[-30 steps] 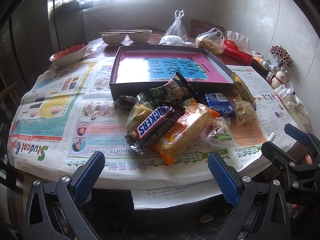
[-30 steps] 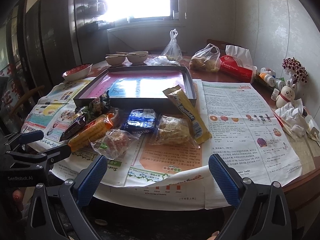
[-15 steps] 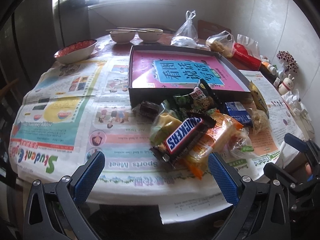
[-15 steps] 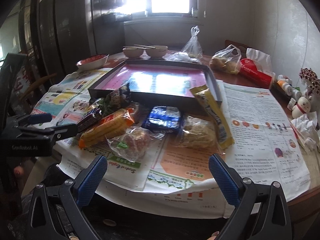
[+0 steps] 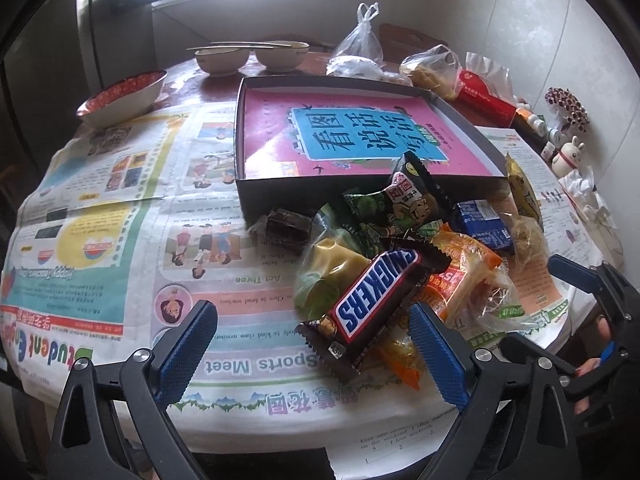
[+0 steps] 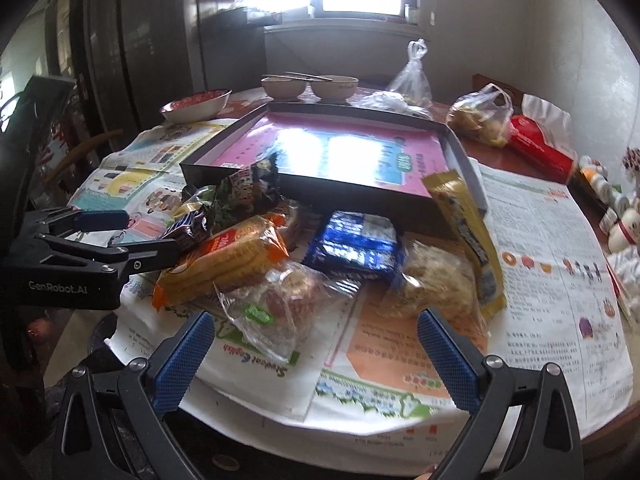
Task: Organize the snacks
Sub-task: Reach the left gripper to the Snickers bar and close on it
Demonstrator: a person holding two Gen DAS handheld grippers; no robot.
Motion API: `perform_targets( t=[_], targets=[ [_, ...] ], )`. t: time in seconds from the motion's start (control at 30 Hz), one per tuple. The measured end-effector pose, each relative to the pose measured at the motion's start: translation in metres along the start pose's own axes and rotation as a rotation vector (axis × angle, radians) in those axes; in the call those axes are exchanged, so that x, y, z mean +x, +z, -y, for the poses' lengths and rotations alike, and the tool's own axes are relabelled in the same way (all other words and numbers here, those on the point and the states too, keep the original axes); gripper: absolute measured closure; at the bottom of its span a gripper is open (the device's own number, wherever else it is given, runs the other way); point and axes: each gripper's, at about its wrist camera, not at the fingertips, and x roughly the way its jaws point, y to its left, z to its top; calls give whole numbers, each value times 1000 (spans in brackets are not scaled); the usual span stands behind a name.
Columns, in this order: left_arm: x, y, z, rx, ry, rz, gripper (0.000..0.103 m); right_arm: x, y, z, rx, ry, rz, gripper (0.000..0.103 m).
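Step in hand: approach, judged from the layout. No snack is gripped yet.

Left tool (image 5: 312, 354): jaws spread wide, empty, held low at the near edge of the round newspaper-covered table (image 5: 120, 200). Its right-hand pad sits just beside the brown Snickers bar with the blue-and-white logo (image 5: 374, 300), which lies on top of the pile.

Right tool (image 6: 316, 360): jaws spread wide, empty, facing the clear plastic bag with a green label (image 6: 276, 308), apart from it.

Task items: the heap of wrapped snacks lies on the newspaper directly in front of the shallow dark cardboard box with the pink-and-blue printed liner (image 5: 352, 136). The box holds no snacks. The heap includes an orange cracker pack (image 6: 228, 260), a blue foil packet (image 6: 356, 246), and a long yellow wrapper (image 6: 464, 224) leaning against the box wall.

Next move, as a judgement: the left tool should centre on the Snickers bar across its narrow width, close firmly, lift clear of the pile, and carry it over the near wall into the box. Risk: the neighbouring wrappers overlap and may drag along.
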Motion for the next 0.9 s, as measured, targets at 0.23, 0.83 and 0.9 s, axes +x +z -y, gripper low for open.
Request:
perform_targets(
  t=[0.23,0.83,0.9],
  targets=[
    [6,5,4,8,-74,-22,35,14,5,-8,-39,-5,-23,11],
    [11,11,9,93,-144,-53,49,28,-1,-3,-36,26,-63,48],
    [12,10,5,66,-198,-64,63,28,-1,-1,-27,33,-63,49]
  ],
)
